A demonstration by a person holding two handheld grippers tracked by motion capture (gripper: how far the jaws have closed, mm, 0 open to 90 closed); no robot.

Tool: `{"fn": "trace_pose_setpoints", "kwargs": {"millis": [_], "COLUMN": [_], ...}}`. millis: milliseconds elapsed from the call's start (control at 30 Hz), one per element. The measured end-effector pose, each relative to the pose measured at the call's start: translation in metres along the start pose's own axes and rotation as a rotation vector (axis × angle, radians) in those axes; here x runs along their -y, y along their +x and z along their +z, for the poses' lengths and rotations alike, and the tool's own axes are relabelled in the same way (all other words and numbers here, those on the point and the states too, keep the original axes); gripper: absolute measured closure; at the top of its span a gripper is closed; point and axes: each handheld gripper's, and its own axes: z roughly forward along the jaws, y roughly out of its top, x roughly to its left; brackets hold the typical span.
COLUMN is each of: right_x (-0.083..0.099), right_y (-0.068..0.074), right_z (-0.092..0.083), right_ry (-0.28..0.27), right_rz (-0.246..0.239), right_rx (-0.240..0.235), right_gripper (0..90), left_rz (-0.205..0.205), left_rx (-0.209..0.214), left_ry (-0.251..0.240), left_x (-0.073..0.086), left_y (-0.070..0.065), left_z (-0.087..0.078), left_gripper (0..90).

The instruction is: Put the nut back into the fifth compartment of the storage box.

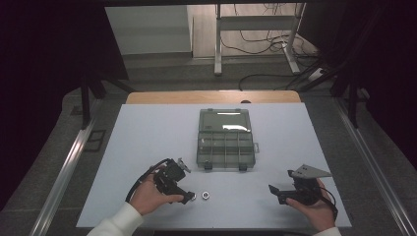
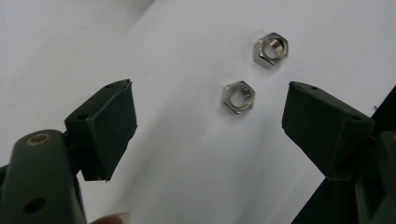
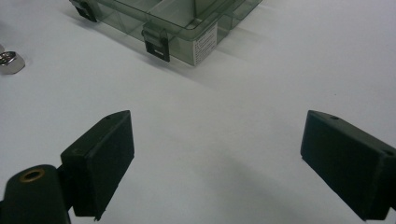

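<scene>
Steel nuts [image 2: 238, 97] unobstructed | left claw [image 2: 210, 126] spread | right claw [image 3: 215, 163] spread | compartment box [image 1: 225, 139] beyond

A lab-like workroom: metal-framed bench [image 1: 255, 29], loose cables [image 1: 260, 42] on the floor, dark curtains [image 1: 44, 73].

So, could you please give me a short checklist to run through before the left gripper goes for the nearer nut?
1. Left gripper jaws open wide enough for a nut: ok.
2. Nothing held between its pads: ok.
3. Nearer nut lies flat on the white table, in line with the jaw gap: ok.
4. Farther nut lies apart from the nearer one, so the two need not be pinched together: ok.
5. Compartment box has its lid open: ok.
6. Right gripper is open, empty and away from the nuts: ok.
</scene>
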Motion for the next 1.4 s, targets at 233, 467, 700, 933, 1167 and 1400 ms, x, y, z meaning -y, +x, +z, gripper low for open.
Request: {"fn": "trace_pose_setpoints", "kwargs": {"millis": [233, 467, 700, 933, 1167, 1400], "right_x": [0.000, 0.000, 0.000, 0.000, 0.001, 0.001], "right_y": [0.000, 0.000, 0.000, 0.000, -0.001, -0.001], "right_z": [0.000, 0.001, 0.001, 0.001, 0.001, 0.000], "right_ry": [0.002, 0.005, 0.009, 0.008, 0.009, 0.008], "right_rz": [-0.001, -0.002, -0.005, -0.002, 0.000, 0.001], "right_rx": [0.000, 0.002, 0.002, 0.003, 0.004, 0.004], "right_gripper": [9.7, 9.7, 9.7, 9.7, 9.7, 9.7], "left_rz": [0.018, 0.035, 0.045, 0.077, 0.099, 0.098], "left_rx": [0.002, 0.004, -0.003, -0.016, -0.011, -0.005], "left_ry": [0.022, 0.042, 0.061, 0.091, 0.112, 0.141], "left_x": [0.000, -0.001, -0.002, -0.005, -0.010, -0.014], "left_y": [-0.007, -0.010, -0.011, -0.015, -0.018, -0.016], "left_z": [0.011, 0.023, 0.032, 0.039, 0.038, 0.036], "left_gripper": [16.6, 15.9, 17.9, 30.5, 46.5, 67.1]}}
